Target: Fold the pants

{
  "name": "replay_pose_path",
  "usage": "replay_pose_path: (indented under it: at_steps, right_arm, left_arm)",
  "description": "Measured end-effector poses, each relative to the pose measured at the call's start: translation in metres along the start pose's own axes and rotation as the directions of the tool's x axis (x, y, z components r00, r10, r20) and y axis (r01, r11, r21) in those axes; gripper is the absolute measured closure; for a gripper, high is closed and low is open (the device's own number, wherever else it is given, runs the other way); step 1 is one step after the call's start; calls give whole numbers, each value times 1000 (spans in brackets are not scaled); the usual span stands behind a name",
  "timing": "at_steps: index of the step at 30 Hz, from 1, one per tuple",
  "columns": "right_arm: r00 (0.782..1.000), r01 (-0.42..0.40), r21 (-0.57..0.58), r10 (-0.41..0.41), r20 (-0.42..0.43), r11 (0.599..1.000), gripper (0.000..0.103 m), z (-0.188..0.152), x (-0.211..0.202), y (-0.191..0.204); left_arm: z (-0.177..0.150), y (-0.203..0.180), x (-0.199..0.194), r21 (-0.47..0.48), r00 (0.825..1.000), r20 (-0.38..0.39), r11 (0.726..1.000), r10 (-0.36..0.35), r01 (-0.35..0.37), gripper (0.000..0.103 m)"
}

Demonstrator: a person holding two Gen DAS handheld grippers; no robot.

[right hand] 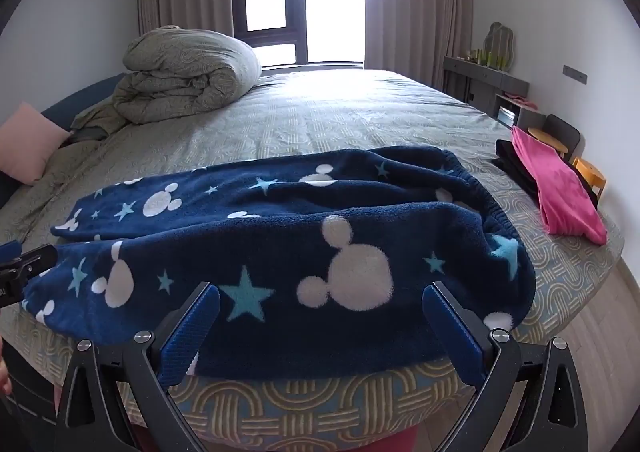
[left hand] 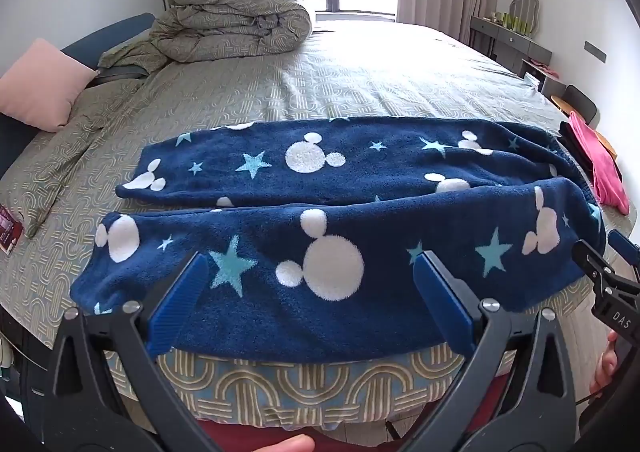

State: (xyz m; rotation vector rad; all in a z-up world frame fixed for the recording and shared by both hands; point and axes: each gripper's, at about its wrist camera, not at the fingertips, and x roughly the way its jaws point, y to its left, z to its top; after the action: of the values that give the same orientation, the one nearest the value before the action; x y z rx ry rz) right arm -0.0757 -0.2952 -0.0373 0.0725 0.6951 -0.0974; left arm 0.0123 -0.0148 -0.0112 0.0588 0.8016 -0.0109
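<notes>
Dark blue fleece pants (left hand: 320, 211) with white mouse heads and pale blue stars lie spread across the near edge of the bed, legs toward the left, waistband at the right. My left gripper (left hand: 312, 272) hovers open over the near leg, blue pads wide apart with nothing pinched. In the right wrist view the pants (right hand: 280, 244) bunch up at the elastic waistband on the right. My right gripper (right hand: 320, 304) stands open above the near hip part, touching nothing that I can tell. The right gripper (left hand: 608, 264) also shows at the left view's right edge.
The bed (left hand: 360, 83) has a patterned green sheet. A rolled duvet (left hand: 236, 11) sits at its far left, a pink pillow (left hand: 44, 83) beside it. Pink and black folded clothes (right hand: 560, 187) lie at the right edge. A desk and chair (right hand: 560, 135) stand along the right wall.
</notes>
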Motion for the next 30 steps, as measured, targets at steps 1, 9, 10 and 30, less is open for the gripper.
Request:
replay_pose_path:
  at_steps: [1,9,10,30]
  right_arm:
    - [1000,0,-3,0,-2,1000,0,0,1,1]
    - [1000,-13,11,13,-14,1000,0,1,6,1]
    - [1000,-12,13,12,-12,1000,0,1,6,1]
    - [999,-25,-17,25,-39,1000,0,2,9,12]
  left_arm:
    - [0,-3,2,2,1000,-4,1000,1,-1,1]
    - [-6,10,7,9,1000,-16,1000,-24,24,1]
    - [-6,10,7,11,1000,-19,1000,-24,24,1]
    - [-9,18,8,13,999,-35,1000,-14,15,1]
